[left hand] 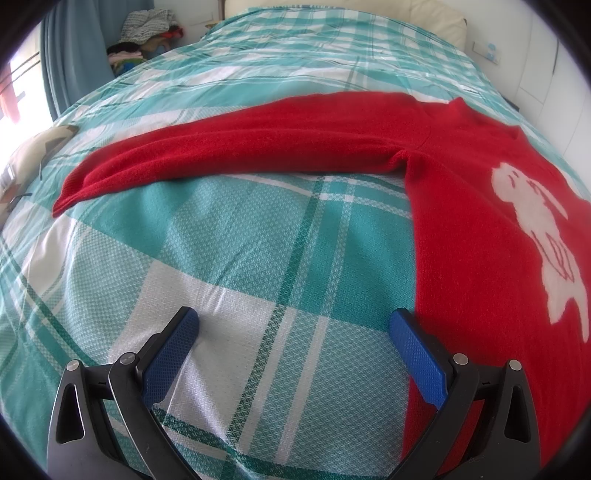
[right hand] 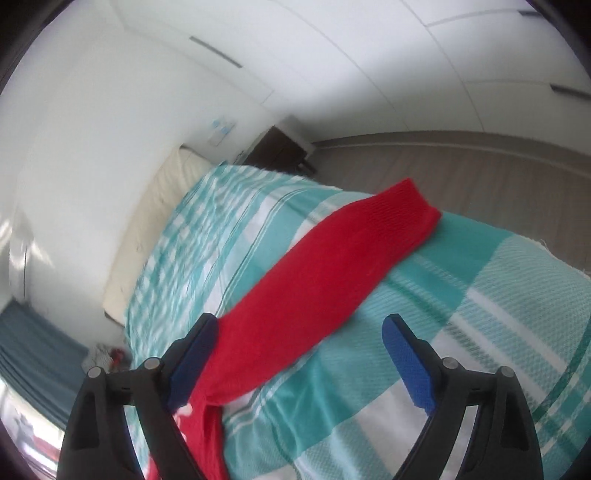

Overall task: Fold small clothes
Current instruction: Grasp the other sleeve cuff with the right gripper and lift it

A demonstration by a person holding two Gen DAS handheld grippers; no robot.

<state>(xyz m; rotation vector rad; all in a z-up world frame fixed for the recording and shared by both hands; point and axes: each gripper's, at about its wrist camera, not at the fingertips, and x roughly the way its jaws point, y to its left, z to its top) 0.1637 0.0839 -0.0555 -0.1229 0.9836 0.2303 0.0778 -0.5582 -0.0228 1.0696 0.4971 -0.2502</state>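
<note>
Closest in, the left hand-held gripper [left hand: 293,325] has its blue-padded jaws spread wide with nothing between them, hovering over the teal-and-white checked woven bedspread [left hand: 229,251], its right pad just at the side edge of the sweater. The right hand-held gripper [right hand: 299,330] is spread wide too, and a sleeve [right hand: 332,266] runs through the gap right beside its left pad (can't tell if it's actually touching).

One garment total: a red knitted sweater with a white animal figure on the chest [left hand: 480,240], lying flat on the bed, one long sleeve stretched out to the left in the left wrist view. No readable writing or brand anywhere.

Further back: a cream headboard cushion [left hand: 424,18], white wall panels [right hand: 110,110], a blue curtain [left hand: 70,55], a pile of mixed clothes in the corner [left hand: 147,33], and grey wood-look flooring [right hand: 480,170] past a dark bedside table [right hand: 280,147].
</note>
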